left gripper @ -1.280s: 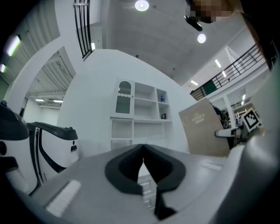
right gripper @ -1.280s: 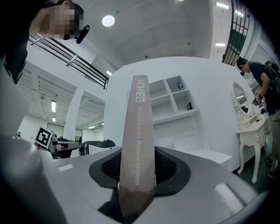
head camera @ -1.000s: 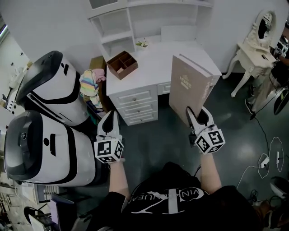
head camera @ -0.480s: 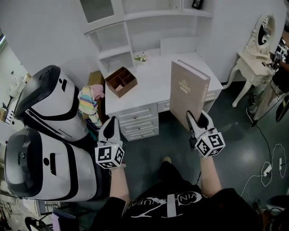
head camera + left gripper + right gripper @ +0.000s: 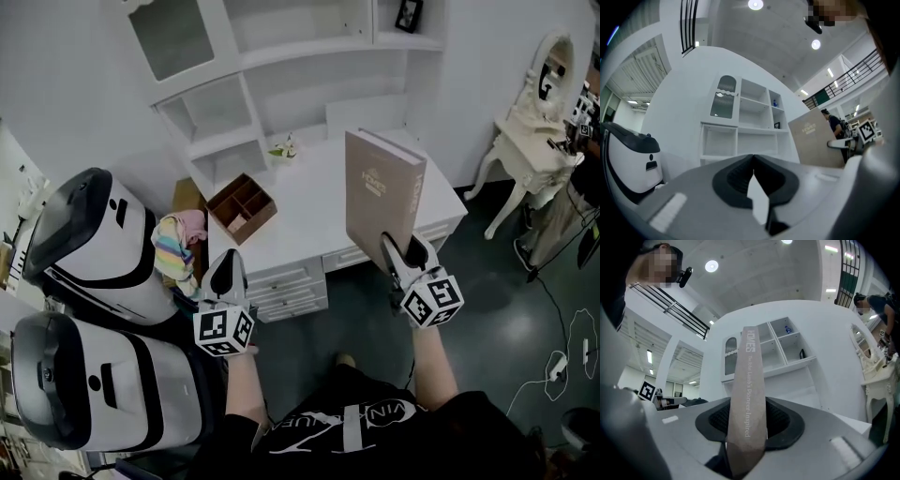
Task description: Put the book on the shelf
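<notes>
The shelf (image 5: 309, 53) is cut off by the head view's top edge.

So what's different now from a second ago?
The person has stepped closer to the desk and shelf, bringing the book nearer. The right gripper still clamps it upright; the left gripper stays shut, empty.

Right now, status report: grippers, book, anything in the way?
Right gripper shut on book, held upright. Left gripper shut, nothing in it. Nothing seen between book and shelf.
</notes>
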### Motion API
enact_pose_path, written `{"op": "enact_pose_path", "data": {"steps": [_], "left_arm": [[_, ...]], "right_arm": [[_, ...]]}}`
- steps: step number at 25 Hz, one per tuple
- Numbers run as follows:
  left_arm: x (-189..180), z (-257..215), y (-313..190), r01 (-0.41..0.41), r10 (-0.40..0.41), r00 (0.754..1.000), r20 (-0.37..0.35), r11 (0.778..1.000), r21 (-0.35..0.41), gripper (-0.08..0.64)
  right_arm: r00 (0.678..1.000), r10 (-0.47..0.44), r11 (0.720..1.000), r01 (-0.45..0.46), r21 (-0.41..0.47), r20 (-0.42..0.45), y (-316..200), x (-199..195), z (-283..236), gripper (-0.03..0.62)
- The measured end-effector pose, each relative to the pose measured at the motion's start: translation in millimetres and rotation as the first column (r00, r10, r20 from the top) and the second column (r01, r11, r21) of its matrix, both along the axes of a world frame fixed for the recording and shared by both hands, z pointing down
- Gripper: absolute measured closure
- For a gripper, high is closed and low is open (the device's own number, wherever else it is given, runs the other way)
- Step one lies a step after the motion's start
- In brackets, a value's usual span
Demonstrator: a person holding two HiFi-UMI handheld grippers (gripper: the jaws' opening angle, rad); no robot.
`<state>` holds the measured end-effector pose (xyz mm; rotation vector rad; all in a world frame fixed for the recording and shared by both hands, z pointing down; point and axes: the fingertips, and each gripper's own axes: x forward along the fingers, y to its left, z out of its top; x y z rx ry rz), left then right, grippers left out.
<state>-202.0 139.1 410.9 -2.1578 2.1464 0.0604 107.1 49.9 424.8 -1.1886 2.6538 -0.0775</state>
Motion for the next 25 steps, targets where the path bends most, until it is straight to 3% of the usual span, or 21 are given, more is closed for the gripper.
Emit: {"op": "enact_pose_path", "data": {"steps": [11, 25], "left_arm": [[13, -10, -120, -0.045, 0.045, 0.999, 0.004, 0.999, -0.005, 0.56], [23, -18, -211, -0.103, 0.103, 0.995, -0.001, 0.994, -0.032, 0.56]], "right_arm": [[1.0, -0.007, 1.0, 0.007, 0.02, 0.029, -107, 4, -20, 0.416], [0.997, -0.027, 0.999, 0.025, 0.036, 0.066, -191, -12, -48, 0.416]]}}
